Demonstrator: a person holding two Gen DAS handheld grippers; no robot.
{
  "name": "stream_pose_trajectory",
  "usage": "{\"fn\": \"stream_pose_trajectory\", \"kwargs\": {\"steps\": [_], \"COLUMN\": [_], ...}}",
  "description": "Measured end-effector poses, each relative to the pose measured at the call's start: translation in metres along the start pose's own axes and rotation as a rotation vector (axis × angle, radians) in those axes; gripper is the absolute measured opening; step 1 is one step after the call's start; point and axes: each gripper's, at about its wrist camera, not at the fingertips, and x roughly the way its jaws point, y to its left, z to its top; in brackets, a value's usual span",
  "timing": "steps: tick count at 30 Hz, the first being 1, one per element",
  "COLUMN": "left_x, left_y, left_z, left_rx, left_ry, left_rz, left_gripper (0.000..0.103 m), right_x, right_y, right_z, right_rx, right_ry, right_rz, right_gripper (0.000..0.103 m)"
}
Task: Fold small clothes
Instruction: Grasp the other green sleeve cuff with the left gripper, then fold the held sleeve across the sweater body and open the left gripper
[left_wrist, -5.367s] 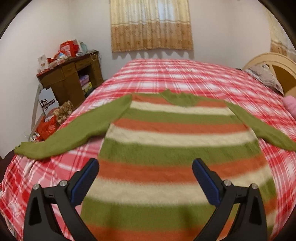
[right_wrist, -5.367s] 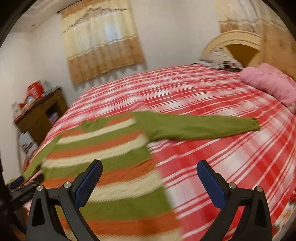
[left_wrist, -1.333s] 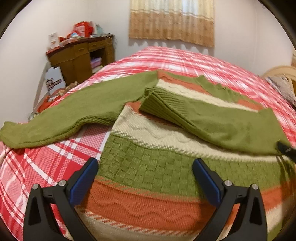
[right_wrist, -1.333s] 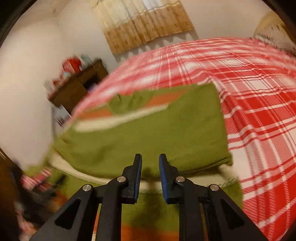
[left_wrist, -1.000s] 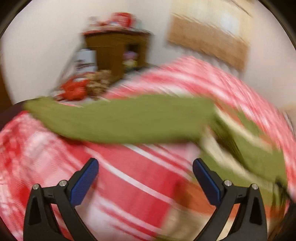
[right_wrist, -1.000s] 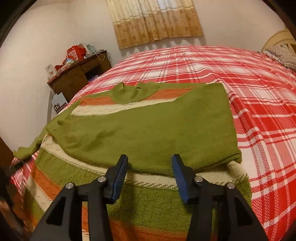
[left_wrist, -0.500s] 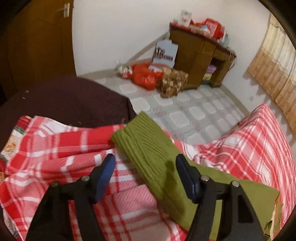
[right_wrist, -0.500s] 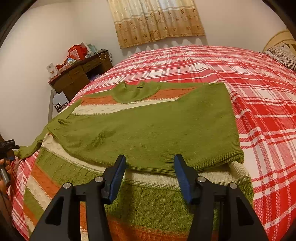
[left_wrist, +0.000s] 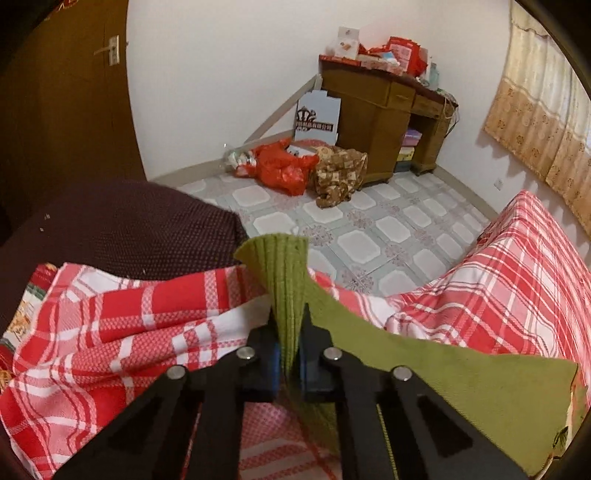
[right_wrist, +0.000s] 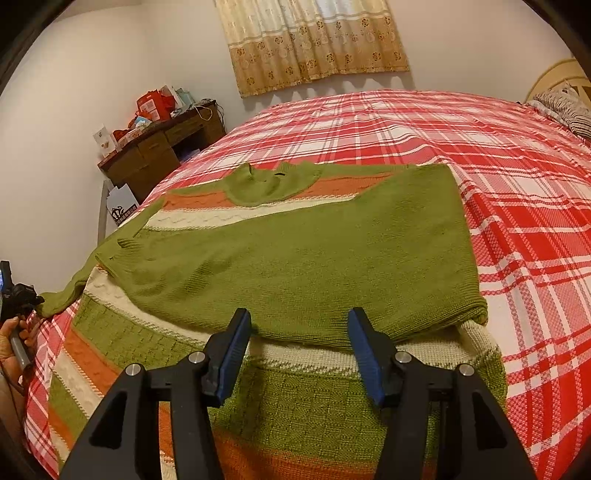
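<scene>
The left tongs (left_wrist: 290, 363) had clamped the green sleeve cuff (left_wrist: 280, 266) at frame centre; half a second before they stood open around it. The right tongs (right_wrist: 299, 354) hung half-open, empty, over the sweater (right_wrist: 295, 258) on the bed (right_wrist: 517, 166). Next, probably, carry the sleeve across the sweater's body.

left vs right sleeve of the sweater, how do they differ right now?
The right sleeve lies folded flat across the sweater's striped body; the left sleeve stretches out sideways to the bed's edge. The left hand-held gripper pinches the left sleeve's cuff; nothing grips the right sleeve. Both are plain green knit.
</scene>
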Motion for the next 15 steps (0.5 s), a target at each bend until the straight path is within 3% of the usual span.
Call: {"fn": "stream_pose_trajectory", "kwargs": {"steps": [3, 6, 10, 13, 15], "left_x": [-0.026, -0.070, -0.142, -0.177, -0.187], "left_y": [-0.012, -0.048, -0.110, -0.155, -0.182], "left_z": [0.002, -0.005, -0.042, -0.083, -0.116], "left_rx": [0.034, 0.146, 0.324, 0.428, 0.499], "left_ry": [-0.062, -0.174, -0.309, -0.296, -0.259], "left_rz": [-0.052, -0.145, -0.332, -0.500, -0.570], "left_gripper": [0.005, 0.005, 0.005, 0.005, 0.005], "right_x": [0.000, -0.001, -0.001, -0.001, -0.001], "right_y": [-0.001, -0.002, -0.002, -0.003, -0.003], "right_z": [0.000, 0.000, 0.000, 0.000, 0.000], "right_rx": [0.004, 0.007, 0.011, 0.014, 0.015], "right_ry": [-0.002, -0.003, -0.004, -0.006, -0.006], "right_rz": [0.005, 0.009, 0.010, 0.015, 0.016], "right_gripper": [0.056, 0.056, 0.056, 0.056, 0.056]}}
